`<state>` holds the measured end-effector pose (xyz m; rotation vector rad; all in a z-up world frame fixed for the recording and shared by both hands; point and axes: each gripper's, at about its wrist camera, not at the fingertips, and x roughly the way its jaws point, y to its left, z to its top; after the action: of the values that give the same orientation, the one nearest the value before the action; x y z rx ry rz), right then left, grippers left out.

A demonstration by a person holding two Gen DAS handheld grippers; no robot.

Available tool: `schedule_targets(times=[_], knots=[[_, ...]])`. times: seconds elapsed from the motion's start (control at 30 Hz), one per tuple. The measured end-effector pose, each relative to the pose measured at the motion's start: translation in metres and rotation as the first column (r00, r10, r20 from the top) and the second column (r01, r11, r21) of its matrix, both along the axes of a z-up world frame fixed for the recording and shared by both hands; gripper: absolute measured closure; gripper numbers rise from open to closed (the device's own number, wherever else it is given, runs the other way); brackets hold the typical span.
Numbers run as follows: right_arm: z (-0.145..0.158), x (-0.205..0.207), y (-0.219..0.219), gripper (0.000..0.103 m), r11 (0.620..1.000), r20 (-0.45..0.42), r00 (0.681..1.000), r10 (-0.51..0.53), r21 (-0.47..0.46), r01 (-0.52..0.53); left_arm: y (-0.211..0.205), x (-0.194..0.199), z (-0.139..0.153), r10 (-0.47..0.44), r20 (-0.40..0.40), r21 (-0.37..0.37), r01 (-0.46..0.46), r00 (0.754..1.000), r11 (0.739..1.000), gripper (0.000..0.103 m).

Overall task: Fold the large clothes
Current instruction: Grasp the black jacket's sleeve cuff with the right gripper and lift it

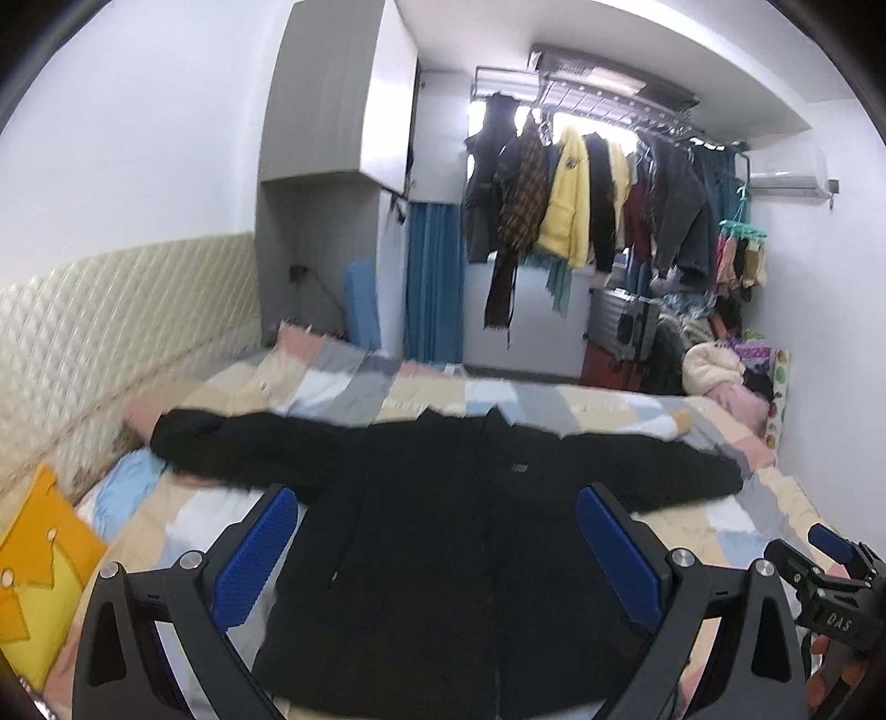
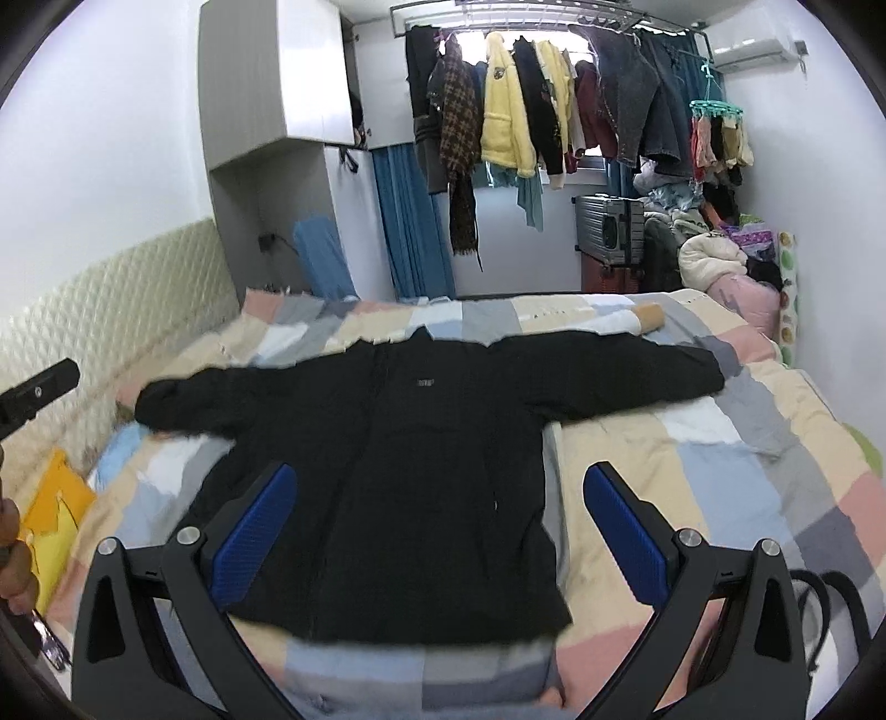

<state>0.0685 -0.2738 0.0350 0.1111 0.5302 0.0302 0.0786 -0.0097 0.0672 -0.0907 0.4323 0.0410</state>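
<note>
A large black long-sleeved jacket (image 1: pixel 443 526) lies spread flat, front up, in the middle of both frames on a bed covered with a pastel patchwork bedspread (image 2: pixel 720 454) of pink, beige, grey and pale blue squares; its two sleeves stretch outward to the left and right edges of the bed, its collar points toward the top of the frame, and its hem lies nearest the cameras; a small pale label shows on the chest just right of the front closure. In the left wrist view, the left gripper (image 1: pixel 440 551) with blue textured pads on black fingers is spread wide, holding nothing, its fingers framing the jacket's lower body from above; whether they touch the cloth cannot be told. In the right wrist view, the right gripper (image 2: pixel 440 534) likewise stands wide apart and empty above the jacket's lower half; the left blue pad overlaps the dark fabric while the right one sits over the bedspread just beside the jacket's edge. A cream quilted padded headboard panel (image 2: pixel 111 310) runs along the left of the frame; a yellow-orange cushion (image 1: pixel 39 565) lies at the lower left. In the upper middle, a metal ceiling rack of hanging clothes (image 2: pixel 554 99) includes a yellow coat and dark jackets; a blue curtain (image 2: pixel 410 221) hangs below and left of it; a silver hard-shell suitcase (image 2: pixel 609 227) stands beyond the bed, right of centre; a white air conditioner (image 2: pixel 753 47) sits at the upper right.
</note>
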Motion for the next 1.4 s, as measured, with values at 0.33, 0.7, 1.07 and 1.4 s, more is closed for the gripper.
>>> schedule_targets(times=[0.33, 0.7, 1.07, 1.4], knots=[[0.004, 0.077, -0.057, 0.000, 0.992, 0.084, 0.992, -0.099, -0.074, 0.105, -0.013, 0.080, -0.013, -0.095, -0.016, -0.033, 0.094, 0.995, 0.995, 0.001], [-0.035, 0.165, -0.144, 0.000, 0.965, 0.086, 0.976, -0.202, -0.151, 0.213, -0.035, 0.129, -0.103, -0.142, -0.082, 0.046, 0.147, 0.986, 0.988, 0.001], [-0.135, 0.267, -0.290, 0.000, 0.928, -0.063, 0.927, -0.370, 0.021, 0.371, -0.008, 0.191, -0.188, -0.076, -0.082, 0.056, 0.081, 0.994, 0.995, 0.000], [-0.222, 0.338, -0.408, 0.000, 0.778, -0.088, 0.812, -0.577, 0.243, 0.579, 0.001, 0.254, -0.258, -0.059, -0.211, 0.060, 0.073, 0.976, 0.996, 0.000]])
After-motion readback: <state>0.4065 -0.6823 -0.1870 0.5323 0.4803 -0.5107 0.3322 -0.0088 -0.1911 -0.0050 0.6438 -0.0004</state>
